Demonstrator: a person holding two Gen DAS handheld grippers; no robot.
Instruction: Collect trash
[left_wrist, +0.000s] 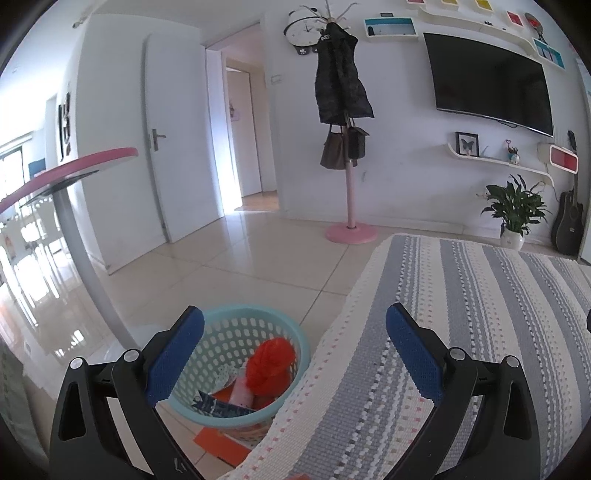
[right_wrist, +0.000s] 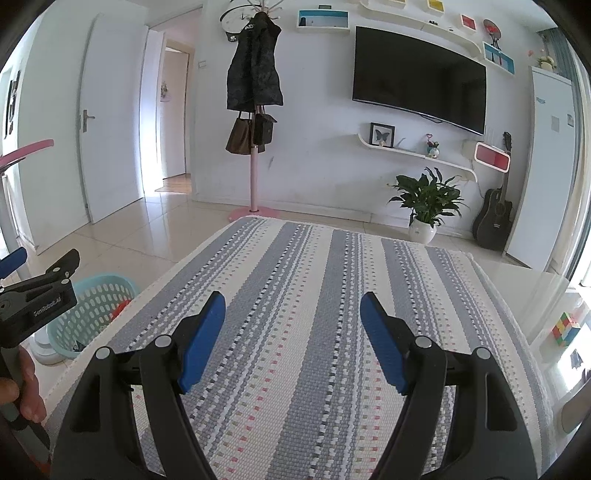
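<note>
A counter (right_wrist: 535, 291) is covered by a striped woven cloth (right_wrist: 314, 314) in grey, white and cream; the cloth's surface is bare. Left of it, on the glossy tiled floor (left_wrist: 258, 258), stands a light-blue perforated basket (left_wrist: 236, 369), with an orange sheet (left_wrist: 218, 445) lying flat beside its base.

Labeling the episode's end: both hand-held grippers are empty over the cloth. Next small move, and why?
Probably draw both back and stop. The striped cloth shows no litter in either view, the basket already holds a red wad and scraps, and the left hand-held gripper and right hand-held gripper stand open and empty.
</note>
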